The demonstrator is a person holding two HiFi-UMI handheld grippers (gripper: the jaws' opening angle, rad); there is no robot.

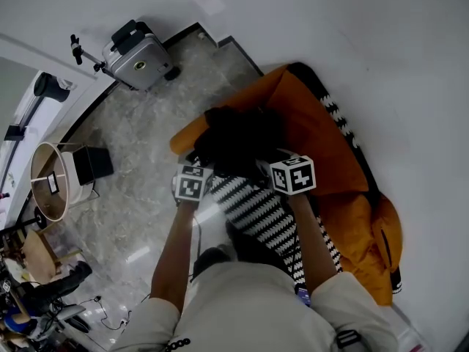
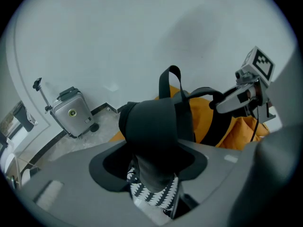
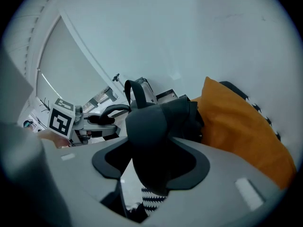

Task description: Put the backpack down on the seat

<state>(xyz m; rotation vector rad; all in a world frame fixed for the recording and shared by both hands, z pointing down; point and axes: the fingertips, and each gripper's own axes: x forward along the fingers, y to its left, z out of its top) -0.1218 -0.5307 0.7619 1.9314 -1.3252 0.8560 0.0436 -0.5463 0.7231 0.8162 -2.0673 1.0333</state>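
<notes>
A: Entry one, the item?
B: Backpack. Black, soft cloth, slumped. It lies just ahead of both tongs, on the front of the orange seat. Its near end reaches between each pair of jaws.
A: Entry two, left tongs?
B: Jaws wide apart. Black fabric sits in the gap, but nothing is pinched. Logged as gripping nothing.
A: Right tongs?
B: Same: jaws spread, the bag's dark bulk between them, no pinch. The two tools sit side by side, close together, with the bag across the space in front of them.
A: Handling notes?
B: Judged, not tested. Likely light to middling in weight, limp, with no fixed shape. It will sag and fold from whatever point is taken. The cloth looks neither slippery nor fragile; contents unknown.
A: Where to take hold?
B: Best by the top loop, standing up beyond the left tongs' jaws, or by the strap beside it. A pinch on loose cloth would only bunch it.
A: Anything near it?
B: Zigzag cushion, behind and between the tongs, toward the person.
A: Status?
B: The bag looks set down on the seat, so the task appears all but done.
A: Other stock?
B: Suitcase, well beyond the left tongs, on the floor.
</notes>
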